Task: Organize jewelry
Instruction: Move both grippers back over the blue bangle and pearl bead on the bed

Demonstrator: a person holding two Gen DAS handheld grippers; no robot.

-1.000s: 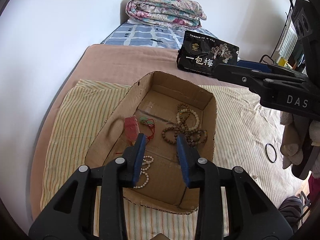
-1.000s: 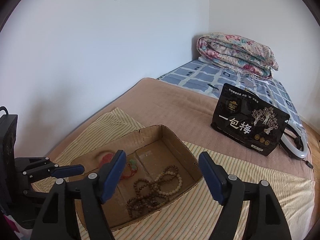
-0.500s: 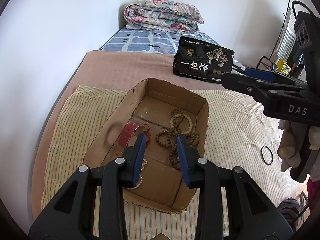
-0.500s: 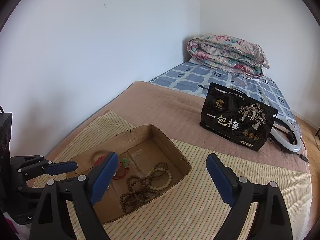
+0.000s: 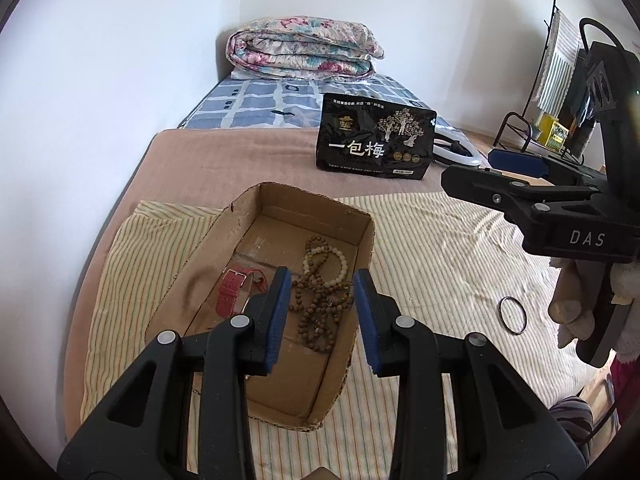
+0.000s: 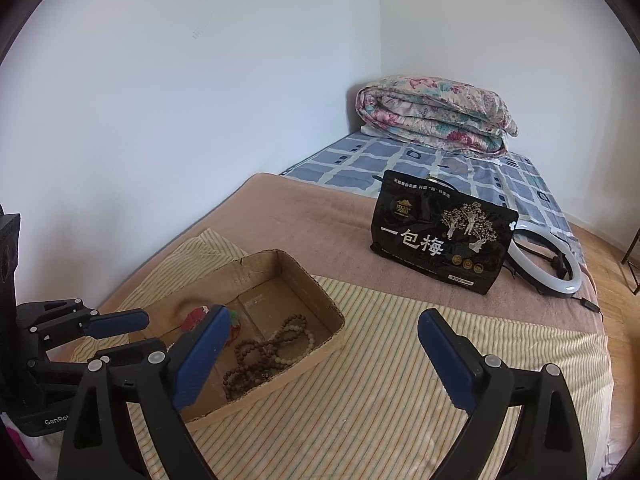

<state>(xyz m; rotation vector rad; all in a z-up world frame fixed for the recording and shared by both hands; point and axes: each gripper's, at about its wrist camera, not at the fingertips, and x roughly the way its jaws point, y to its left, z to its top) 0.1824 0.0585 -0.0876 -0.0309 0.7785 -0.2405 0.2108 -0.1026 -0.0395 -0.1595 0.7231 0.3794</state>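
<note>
Hovering above the near end of the cardboard box (image 5: 362, 240), the left gripper (image 5: 322, 316) has its blue pads parted w/ a moderate gap and nothing between them. Box sits on a striped cloth (image 5: 432, 248) spread over the bed, open top. Inside: a tangle of brown bead strands (image 5: 318, 312) at the right half of the floor, w/ a paler bead bracelet (image 5: 338, 258) looped at its far end, touching it. Left of the beads lies a red strap (image 5: 230, 290), flat on the box floor; a bit of green and red cord (image 6: 236, 320) shows beside it in the right wrist view.

Right gripper (image 6: 324, 356) hangs over the striped cloth just right of the box, pads spread wide, empty. In the left wrist view its black body w/ "DAS" lettering sits at the right, above the cloth.

A thin black ring (image 5: 512, 315) lies on the cloth well right of the box, apart from everything else.

Far side: black bag w/ Chinese lettering (image 6: 442, 234) stands upright on the brown blanket (image 6: 304, 220), a white ring light (image 6: 554, 264) just behind it on the right. Folded floral quilt (image 6: 434, 116) rests at the far end on the blue checked sheet (image 6: 400, 160), by the wall corner.
</note>
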